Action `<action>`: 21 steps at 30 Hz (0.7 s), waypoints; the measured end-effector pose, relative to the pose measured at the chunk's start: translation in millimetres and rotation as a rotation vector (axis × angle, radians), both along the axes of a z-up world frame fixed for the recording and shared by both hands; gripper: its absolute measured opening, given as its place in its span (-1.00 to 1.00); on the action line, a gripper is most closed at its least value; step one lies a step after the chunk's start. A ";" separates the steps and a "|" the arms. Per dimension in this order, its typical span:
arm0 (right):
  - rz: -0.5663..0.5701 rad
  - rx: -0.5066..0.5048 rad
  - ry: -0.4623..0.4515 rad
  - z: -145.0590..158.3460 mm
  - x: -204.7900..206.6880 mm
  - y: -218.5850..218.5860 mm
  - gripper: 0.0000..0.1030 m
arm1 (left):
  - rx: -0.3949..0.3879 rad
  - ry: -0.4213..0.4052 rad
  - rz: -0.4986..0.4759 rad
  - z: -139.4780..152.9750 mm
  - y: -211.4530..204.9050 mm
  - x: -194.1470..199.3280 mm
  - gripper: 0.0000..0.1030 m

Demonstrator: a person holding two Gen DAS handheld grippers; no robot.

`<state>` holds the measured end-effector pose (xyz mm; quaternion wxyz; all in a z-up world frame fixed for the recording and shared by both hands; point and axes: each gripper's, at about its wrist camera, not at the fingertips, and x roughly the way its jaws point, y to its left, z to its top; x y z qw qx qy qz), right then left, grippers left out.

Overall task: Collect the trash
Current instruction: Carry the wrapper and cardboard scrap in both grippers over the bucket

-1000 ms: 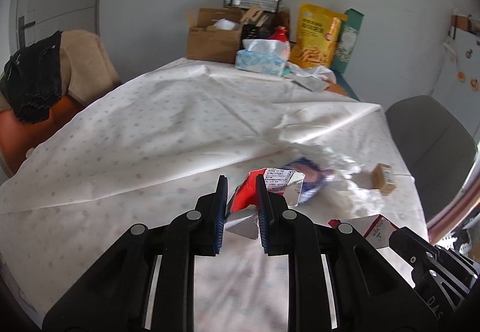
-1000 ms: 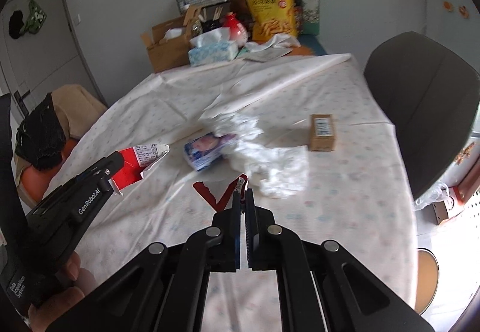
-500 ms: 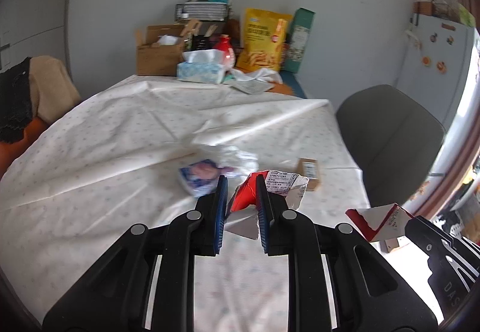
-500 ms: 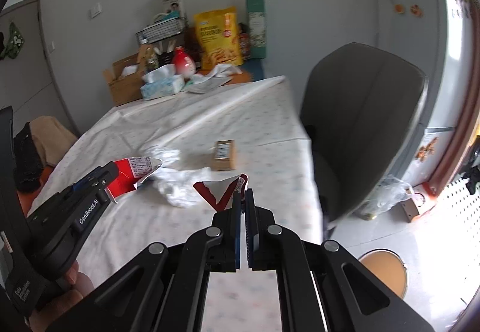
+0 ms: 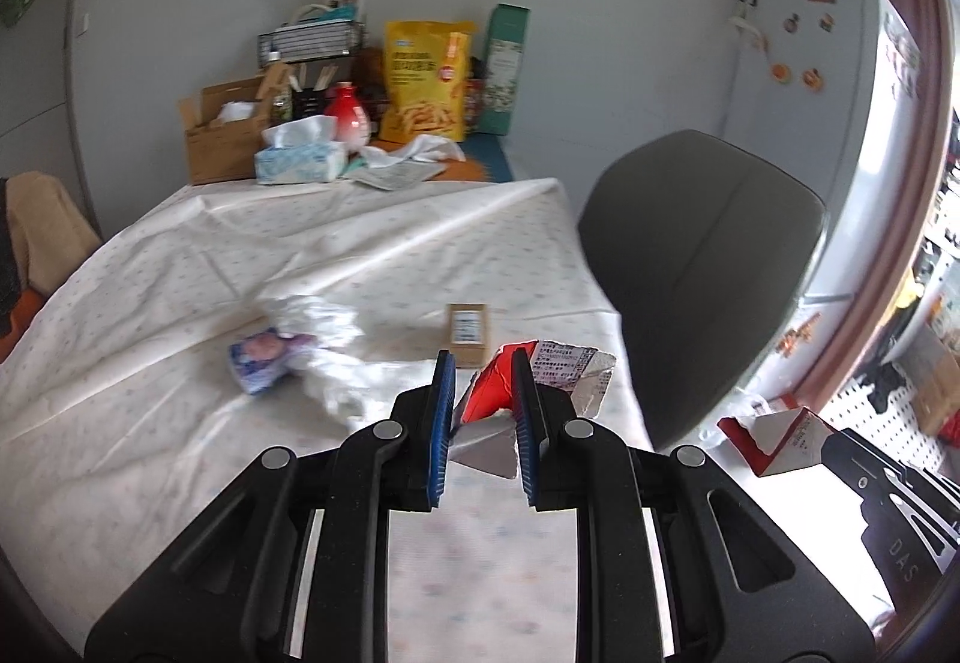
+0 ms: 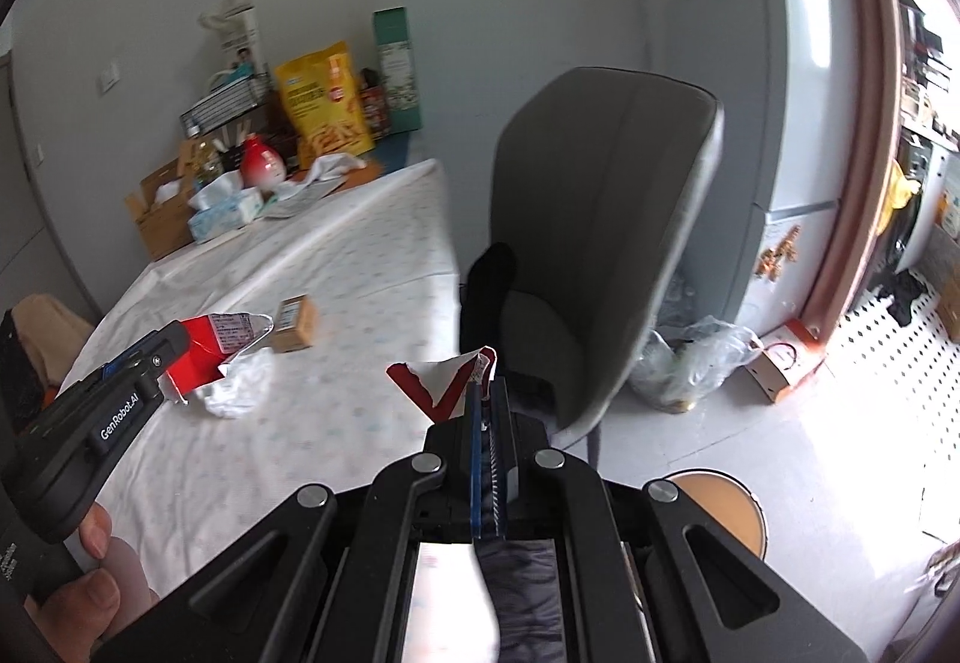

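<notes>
My left gripper (image 5: 480, 357) is shut on a torn red and silver carton piece (image 5: 561, 372) held above the table's near right corner. My right gripper (image 6: 485, 393) is shut on a thin red and white carton scrap (image 6: 441, 384), held past the table edge in front of the chair. The right wrist view shows the left gripper (image 6: 174, 339) and its carton piece (image 6: 207, 348) at the left, with a hand below. On the tablecloth (image 5: 180, 423) lie a blue packet (image 5: 264, 366), crumpled white plastic (image 5: 327, 321) and a small brown box (image 5: 468, 327).
A grey chair (image 6: 600, 219) stands at the table's right side. Beyond it are a white fridge (image 6: 798, 93), a clear plastic bag (image 6: 690, 363) and a small carton (image 6: 780, 363) on the floor. A round wooden disc (image 6: 726, 507) lies below. Boxes, tissues and a yellow bag (image 5: 426, 87) crowd the far end.
Both views have swung right, from the middle of the table to its right edge, the chair and the floor. Each gripper has kept its carton piece.
</notes>
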<state>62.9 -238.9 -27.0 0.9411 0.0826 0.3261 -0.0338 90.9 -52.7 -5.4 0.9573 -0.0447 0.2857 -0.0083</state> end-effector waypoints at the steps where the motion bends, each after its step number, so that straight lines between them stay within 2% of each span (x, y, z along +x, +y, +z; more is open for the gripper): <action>1: -0.006 0.003 0.002 -0.7 -0.7 -6.1 -0.93 | 0.004 0.001 -0.011 -0.1 -8.5 0.7 -0.63; 9: -0.078 0.018 0.006 -5.3 -8.2 -61.4 -0.92 | 0.028 0.016 -0.088 -3.4 -67.6 7.4 -0.63; 21: -0.289 0.065 0.032 -32.6 -34.6 -156.4 -0.92 | 0.082 0.053 -0.276 -16.2 -168.0 18.9 -0.63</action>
